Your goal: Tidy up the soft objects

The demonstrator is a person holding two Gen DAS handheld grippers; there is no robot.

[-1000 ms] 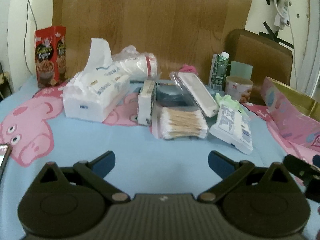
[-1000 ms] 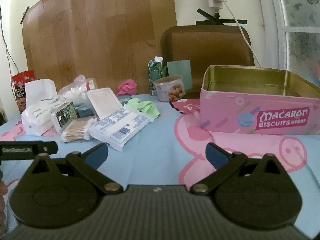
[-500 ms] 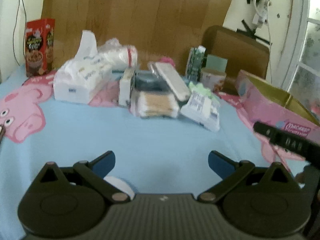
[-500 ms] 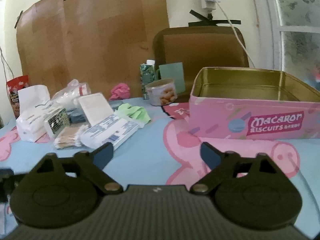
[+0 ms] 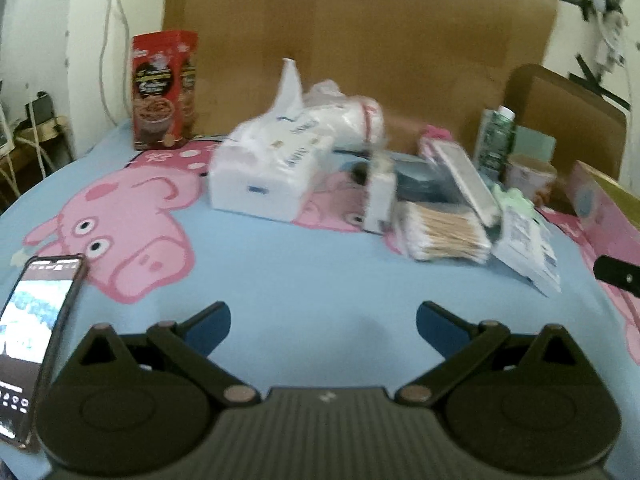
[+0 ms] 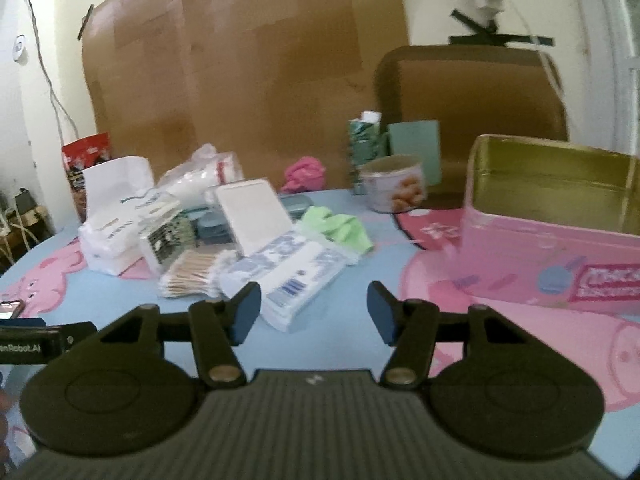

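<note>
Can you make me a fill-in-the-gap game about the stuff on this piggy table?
1. The big open tin on the table is coloured ____.
2. The crumpled cloth beside the white packets is coloured ____.
3. The tall snack box at the back left is mostly ____.
4. The thing lying flat at the near left edge with its screen lit is a ____.

Missing words: pink; green; red; phone

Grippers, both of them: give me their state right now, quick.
Left gripper: open, holding nothing.
Right gripper: jaws closing, nothing between them, holding nothing.
</note>
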